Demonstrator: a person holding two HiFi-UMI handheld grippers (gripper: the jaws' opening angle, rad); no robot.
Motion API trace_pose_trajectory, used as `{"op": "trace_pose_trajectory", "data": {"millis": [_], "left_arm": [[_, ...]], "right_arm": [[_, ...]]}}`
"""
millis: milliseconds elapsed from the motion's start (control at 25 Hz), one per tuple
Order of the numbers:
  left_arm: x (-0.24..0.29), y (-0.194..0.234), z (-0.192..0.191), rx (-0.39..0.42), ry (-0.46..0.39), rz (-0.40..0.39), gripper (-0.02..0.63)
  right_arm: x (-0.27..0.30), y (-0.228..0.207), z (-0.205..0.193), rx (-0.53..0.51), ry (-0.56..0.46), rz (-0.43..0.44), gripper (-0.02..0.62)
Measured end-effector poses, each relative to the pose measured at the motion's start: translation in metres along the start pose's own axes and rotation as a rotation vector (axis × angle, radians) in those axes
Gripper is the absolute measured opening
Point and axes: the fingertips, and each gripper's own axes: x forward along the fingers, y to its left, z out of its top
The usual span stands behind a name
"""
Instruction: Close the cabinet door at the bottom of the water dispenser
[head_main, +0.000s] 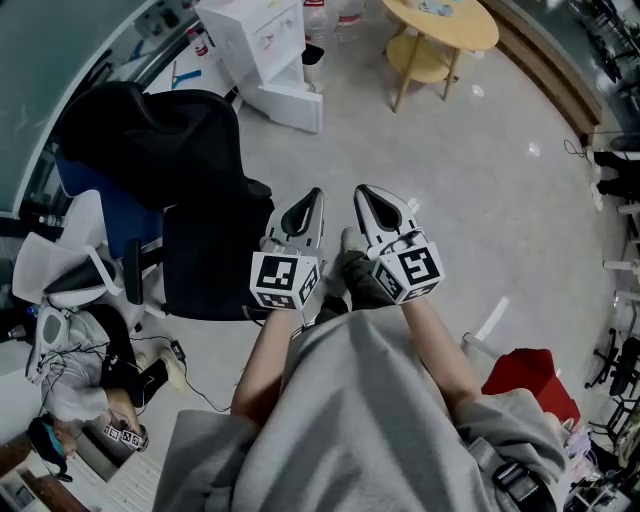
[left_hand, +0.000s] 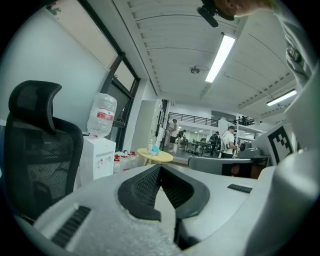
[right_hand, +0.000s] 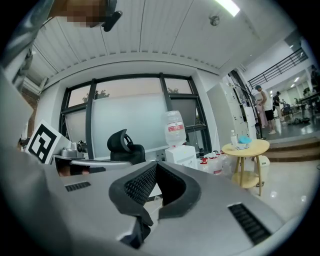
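The white water dispenser (head_main: 262, 38) stands at the far side of the floor, a bottle on top. A white panel (head_main: 288, 106) juts out from its base towards me; it looks like the open cabinet door. Both grippers are held close to my body, side by side, well short of the dispenser. The left gripper (head_main: 311, 199) and right gripper (head_main: 364, 194) are both shut with nothing between the jaws. The dispenser (left_hand: 99, 156) shows small at the left in the left gripper view, beyond the left gripper (left_hand: 160, 168). In the right gripper view the dispenser (right_hand: 181, 156) shows beyond the right gripper (right_hand: 156, 165).
A black office chair (head_main: 190, 190) stands just left of my grippers, between me and the dispenser. A round wooden side table (head_main: 442, 28) is right of the dispenser. Several red-capped bottles (right_hand: 212, 162) sit on the floor beside it. A red object (head_main: 528, 380) lies at my right. A seated person (head_main: 80, 390) is at the lower left.
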Motion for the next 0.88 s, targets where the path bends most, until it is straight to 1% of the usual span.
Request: {"op": "trace_pose_trajectory", "data": {"millis": [280, 640, 880], "left_arm": [[0.041, 0.012, -0.009, -0.015, 0.035, 0.003, 0.008], [0.121, 0.027, 0.001, -0.02, 0.067, 0.033, 0.008], [0.165, 0.029, 0.007, 0.001, 0.089, 0.056, 0.008]], "right_arm": [[0.027, -0.041, -0.006, 0.033, 0.014, -0.011, 0.009], [0.074, -0.111, 0.005, 0.072, 0.026, 0.01, 0.009], [0.097, -0.155, 0.005, 0.114, 0.046, 0.035, 0.009]]}}
